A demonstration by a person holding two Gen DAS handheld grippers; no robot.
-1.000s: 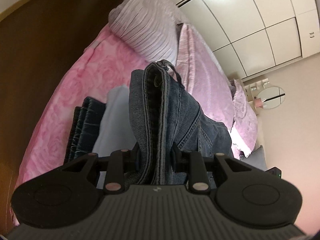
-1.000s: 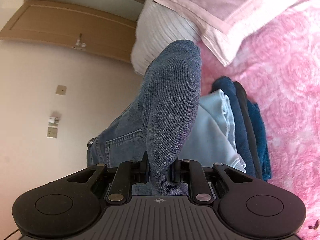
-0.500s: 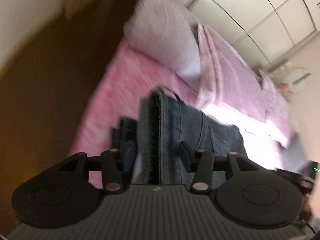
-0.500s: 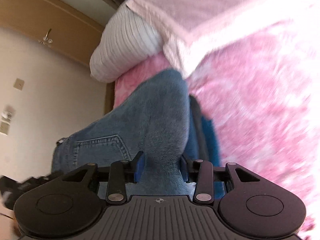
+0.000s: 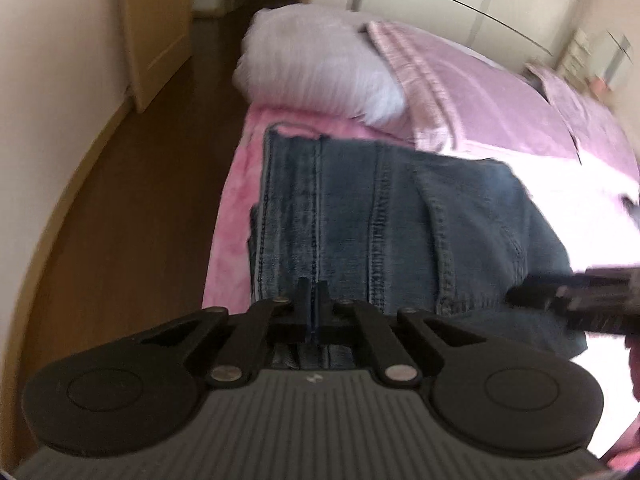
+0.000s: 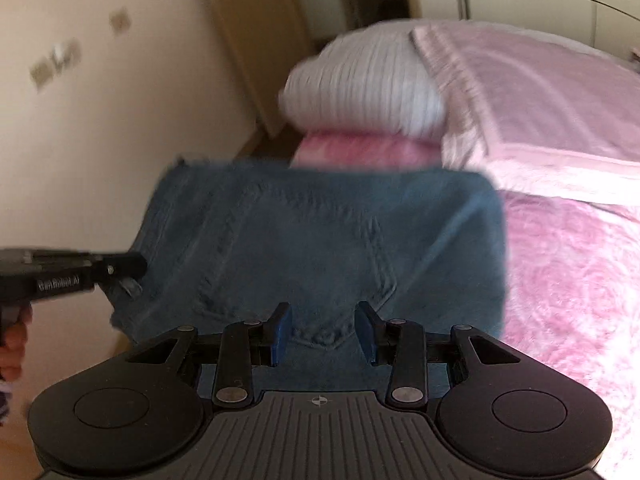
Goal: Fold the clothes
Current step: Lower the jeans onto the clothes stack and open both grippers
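Note:
Folded blue jeans [image 5: 400, 220] lie flat on the pink bed cover [image 5: 236, 200], near the bed's left edge and just in front of the pillow. My left gripper [image 5: 314, 300] hovers over their near edge. Its jaws are shut together and I see no cloth pinched between them. My right gripper [image 6: 322, 328] is open above the back pocket of the jeans [image 6: 320, 240], blue pads apart and off the denim. Each gripper shows in the other's view: the right gripper [image 5: 580, 300] at the jeans' right side, the left gripper [image 6: 120, 272] at their left corner.
A white ribbed pillow [image 5: 316, 72] and a folded pale pink blanket [image 5: 480, 92] lie behind the jeans. The dark wood floor [image 5: 132, 200] runs along the bed's left side, by a wall and a wooden cabinet [image 5: 160, 28]. Pink bed cover [image 6: 568, 272] spreads to the right.
Both grippers held the folded jeans on edge over a pile of clothes. The jeans now lie flat, both grippers have let go, and the left jaws have shut empty.

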